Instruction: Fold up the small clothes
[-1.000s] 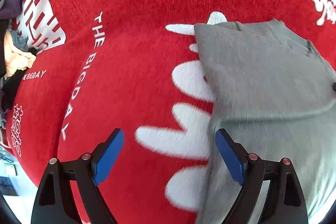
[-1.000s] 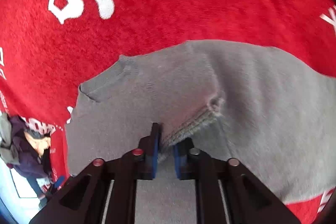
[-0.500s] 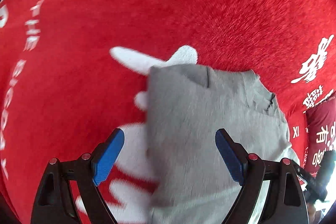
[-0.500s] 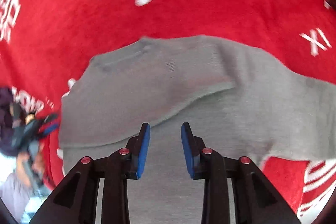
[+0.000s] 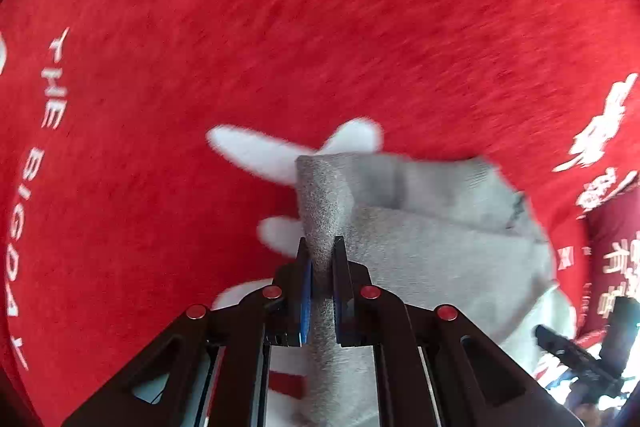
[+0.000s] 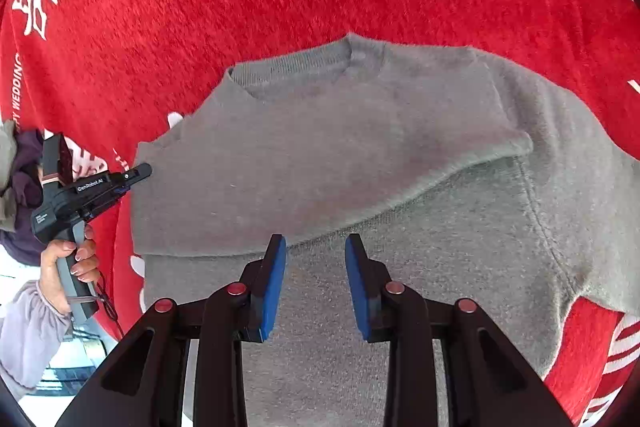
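Observation:
A small grey sweater (image 6: 360, 155) lies on a red cloth (image 6: 200, 7) with white lettering. One sleeve is folded across its chest, neckline at the far side. My right gripper (image 6: 316, 247) is open and empty, hovering just above the folded sleeve's edge. My left gripper (image 5: 319, 247) is shut on the left edge of the grey sweater (image 5: 420, 247), with a ridge of fabric pinched between the blue pads. The left gripper also shows in the right wrist view (image 6: 140, 171), held by a hand at the sweater's left side.
The red cloth (image 5: 280, 27) covers the whole work surface. A pile of dark and beige clothes (image 6: 16, 179) lies at the far left. The table's edge and floor show at the lower left of the right wrist view.
My left gripper moved right onto the sweater's left edge and closed on it. My right gripper let go of the sleeve, opened wider and drew back a little.

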`<state>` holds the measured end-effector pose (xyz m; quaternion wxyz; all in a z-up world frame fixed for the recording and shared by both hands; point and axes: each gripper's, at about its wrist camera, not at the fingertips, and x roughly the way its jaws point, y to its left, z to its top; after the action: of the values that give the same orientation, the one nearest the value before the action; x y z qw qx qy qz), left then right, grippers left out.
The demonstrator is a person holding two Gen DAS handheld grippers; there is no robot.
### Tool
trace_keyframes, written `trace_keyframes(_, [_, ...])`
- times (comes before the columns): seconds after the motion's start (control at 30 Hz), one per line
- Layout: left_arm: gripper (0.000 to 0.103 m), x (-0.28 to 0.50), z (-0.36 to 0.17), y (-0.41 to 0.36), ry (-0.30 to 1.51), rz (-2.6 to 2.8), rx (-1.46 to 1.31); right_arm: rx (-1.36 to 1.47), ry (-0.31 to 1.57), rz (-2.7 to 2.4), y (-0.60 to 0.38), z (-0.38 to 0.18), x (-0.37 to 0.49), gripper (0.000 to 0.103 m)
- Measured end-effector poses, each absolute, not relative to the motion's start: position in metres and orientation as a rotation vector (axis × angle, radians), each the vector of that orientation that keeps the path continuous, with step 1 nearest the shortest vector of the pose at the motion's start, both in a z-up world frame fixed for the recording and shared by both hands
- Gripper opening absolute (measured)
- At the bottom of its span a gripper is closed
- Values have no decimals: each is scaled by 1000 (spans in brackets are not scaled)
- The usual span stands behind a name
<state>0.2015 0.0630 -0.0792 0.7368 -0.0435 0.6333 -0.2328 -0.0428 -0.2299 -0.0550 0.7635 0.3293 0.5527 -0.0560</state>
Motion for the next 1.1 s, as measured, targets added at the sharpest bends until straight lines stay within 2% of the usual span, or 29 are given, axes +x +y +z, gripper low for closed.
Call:
trace_keyframes(0.1, [10, 204, -92, 77, 1403, -477, -173, 717, 1234, -129, -228, -65, -38, 34])
trace_keyframes(0.17, [16, 200, -87, 76, 1396, -445, -158, 724, 1252, -133, -227, -71, -39, 34])
trace_keyframes(0.2, [28, 197, -84, 74, 1394, -426, -123, 730, 1256, -134, -226, -72, -40, 34])
trace_keyframes(0.23, [48, 195, -80, 74, 1386, -410, -82, 730, 1257, -136, -226, -72, -41, 34])
trace_keyframes(0.3, [74, 187, -70, 71, 1349, -374, 8, 734, 1258, -145, -227, -70, -45, 38])
trace_keyframes(0.33, [75, 183, -65, 71, 1330, -364, 28, 740, 1256, -151, -229, -69, -47, 42])
trace_keyframes(0.4, [75, 177, -54, 77, 1314, -358, 32, 765, 1228, -184, -237, -64, -52, 62])
trace_keyframes(0.47, [75, 170, -46, 84, 1316, -353, 17, 814, 1178, -225, -250, -61, -57, 65])
trace_keyframes(0.6, [75, 155, -40, 95, 1316, -331, 48, 1021, 1082, -322, -288, -77, -61, 65])
trace_keyframes(0.63, [75, 150, -42, 96, 1319, -320, 71, 1067, 1068, -343, -297, -84, -60, 61])
trace_keyframes(0.67, [75, 145, -44, 99, 1320, -317, 90, 1115, 1057, -362, -305, -91, -59, 22])
trace_keyframes(0.7, [75, 140, -44, 97, 1321, -315, 105, 1143, 1065, -383, -310, -96, -59, 7])
trace_keyframes(0.93, [75, 91, -38, 62, 1339, -381, 155, 1089, 1090, -419, -302, -93, -75, 7])
trace_keyframes(1.03, [75, 69, -31, 44, 1367, -426, 190, 1056, 1136, -438, -300, -86, -81, 12])
trace_keyframes(1.07, [75, 61, -28, 38, 1370, -440, 200, 1047, 1152, -436, -298, -83, -84, 15])
trace_keyframes(1.1, [75, 55, -26, 33, 1374, -450, 206, 1035, 1163, -433, -296, -79, -87, 25])
